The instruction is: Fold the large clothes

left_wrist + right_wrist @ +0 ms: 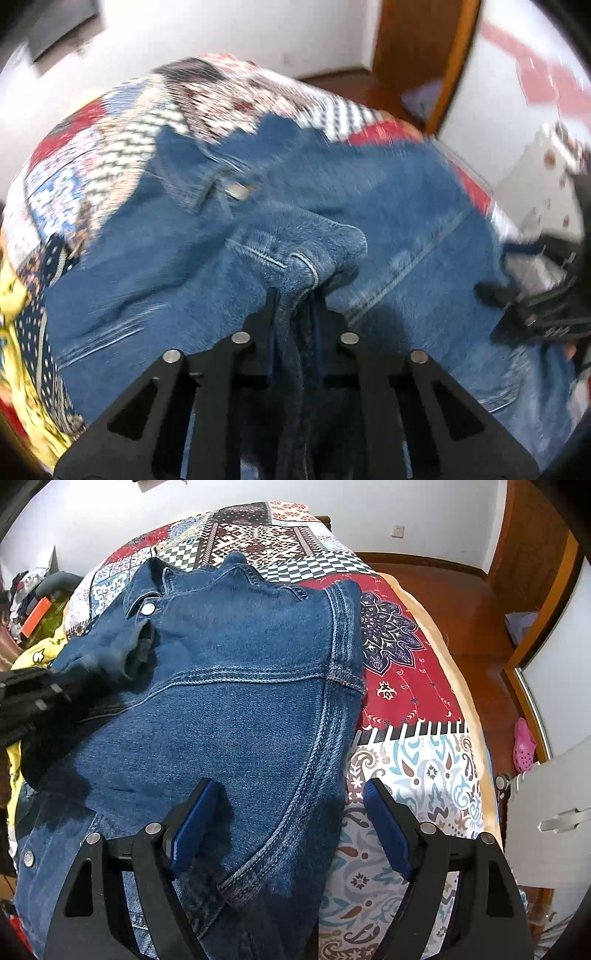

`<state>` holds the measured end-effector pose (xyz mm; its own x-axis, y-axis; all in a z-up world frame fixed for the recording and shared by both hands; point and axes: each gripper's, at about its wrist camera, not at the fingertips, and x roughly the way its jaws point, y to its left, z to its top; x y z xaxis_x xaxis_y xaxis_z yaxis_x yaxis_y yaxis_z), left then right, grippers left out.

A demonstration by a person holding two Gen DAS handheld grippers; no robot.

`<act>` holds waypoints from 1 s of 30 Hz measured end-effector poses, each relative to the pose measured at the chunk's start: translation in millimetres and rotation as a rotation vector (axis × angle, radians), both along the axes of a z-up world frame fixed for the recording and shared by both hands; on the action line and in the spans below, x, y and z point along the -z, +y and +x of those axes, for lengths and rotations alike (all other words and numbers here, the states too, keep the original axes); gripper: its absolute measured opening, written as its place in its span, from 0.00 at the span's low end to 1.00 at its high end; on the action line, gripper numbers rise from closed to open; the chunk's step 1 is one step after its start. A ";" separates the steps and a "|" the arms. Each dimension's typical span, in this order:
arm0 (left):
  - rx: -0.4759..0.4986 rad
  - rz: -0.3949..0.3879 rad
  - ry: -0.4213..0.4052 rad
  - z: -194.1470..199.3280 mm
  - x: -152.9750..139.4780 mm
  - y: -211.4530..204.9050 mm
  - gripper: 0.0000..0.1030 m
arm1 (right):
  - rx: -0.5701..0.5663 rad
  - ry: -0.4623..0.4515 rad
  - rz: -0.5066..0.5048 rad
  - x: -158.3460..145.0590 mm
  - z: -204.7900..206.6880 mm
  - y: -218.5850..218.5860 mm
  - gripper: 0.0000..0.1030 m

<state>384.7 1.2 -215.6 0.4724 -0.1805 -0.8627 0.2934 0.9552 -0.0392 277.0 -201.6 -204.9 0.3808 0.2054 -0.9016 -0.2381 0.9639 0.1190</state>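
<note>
Denim jacket [229, 686] is spread on patchwork bed cover [417, 760]. A bunched fold is pinched by left tool [293, 295]. Right tool [291, 797] is held spread over jacket's edge, nothing gripped.

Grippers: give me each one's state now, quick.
Left gripper: closed on a bunched fold of the denim jacket.
Right gripper: open, holding nothing; the jacket's edge lies between its fingers.

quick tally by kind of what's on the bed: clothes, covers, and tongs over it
Blue denim jacket: 1
Patchwork patterned bed cover: 1
Yellow printed cloth at the bed's left edge: 1
Black tongs: 2, the left shut on a denim fold, the right open
Total: 5
</note>
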 end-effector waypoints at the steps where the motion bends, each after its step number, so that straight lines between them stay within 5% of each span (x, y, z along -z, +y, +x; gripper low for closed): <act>1: -0.026 -0.030 -0.020 -4.5 -11.0 11.0 0.11 | -0.002 0.000 -0.006 0.4 -0.5 0.5 0.77; 11: -0.225 -0.109 -0.136 -75.1 -57.8 119.4 0.08 | -0.002 0.005 -0.065 -1.4 -2.1 8.1 0.77; 20: -0.338 -0.183 0.015 -148.7 9.1 178.1 0.09 | 0.005 0.019 -0.088 -2.0 -3.6 9.4 0.77; 24: -0.360 -0.101 0.123 -169.6 43.6 184.9 0.11 | 0.008 0.025 -0.098 -1.9 -4.6 9.5 0.77; 28: -0.400 -0.061 0.130 -184.6 48.0 204.7 0.41 | -0.007 0.031 -0.144 -7.3 -4.8 12.3 0.77; 30: -0.427 -0.061 0.095 -186.0 38.9 215.9 0.44 | -0.015 0.017 -0.158 -13.3 -6.8 13.2 0.77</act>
